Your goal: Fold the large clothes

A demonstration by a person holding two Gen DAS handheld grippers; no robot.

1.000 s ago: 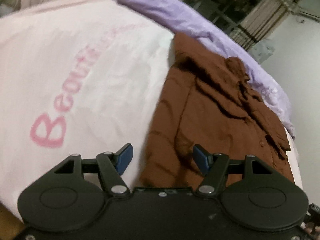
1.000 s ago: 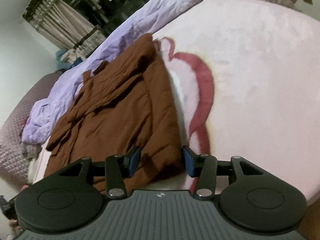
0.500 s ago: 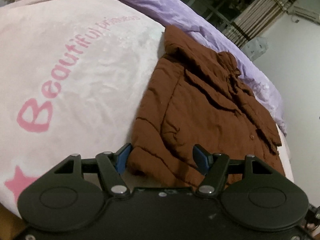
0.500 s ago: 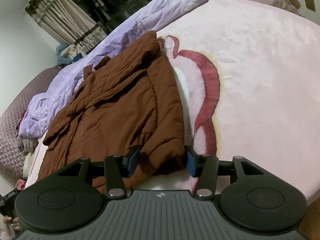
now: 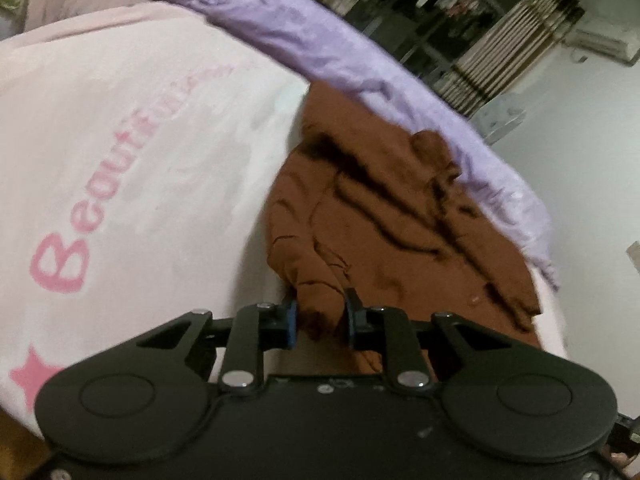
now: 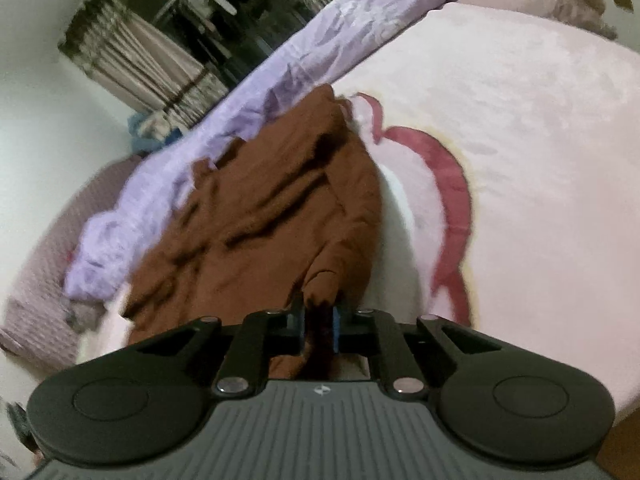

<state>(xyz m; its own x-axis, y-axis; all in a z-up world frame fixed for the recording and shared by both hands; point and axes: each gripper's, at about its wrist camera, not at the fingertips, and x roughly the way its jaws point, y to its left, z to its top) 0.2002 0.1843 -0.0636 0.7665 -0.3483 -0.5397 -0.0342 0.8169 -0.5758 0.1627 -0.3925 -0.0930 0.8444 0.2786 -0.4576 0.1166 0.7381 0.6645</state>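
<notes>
A large brown shirt lies crumpled on a pink blanket, its collar end toward a purple sheet. In the left wrist view my left gripper is closing its jaws on the near left corner of the shirt's hem, and a bunch of brown cloth is pinched between the blue pads. In the right wrist view the same brown shirt stretches away, and my right gripper is closing on the near right corner of the hem, cloth squeezed between its pads. Both corners rise a little off the blanket.
A purple sheet runs along the far side of the bed. Beyond it stand striped curtains and dark shelves. A quilted mauve cover hangs at the bed's left end. Pink lettering marks the blanket.
Both grippers went from wide open around the hem corners to pinching the brown cloth. The left gripper has risen a little, lifting its corner. The shirt's near edge has bunched.
</notes>
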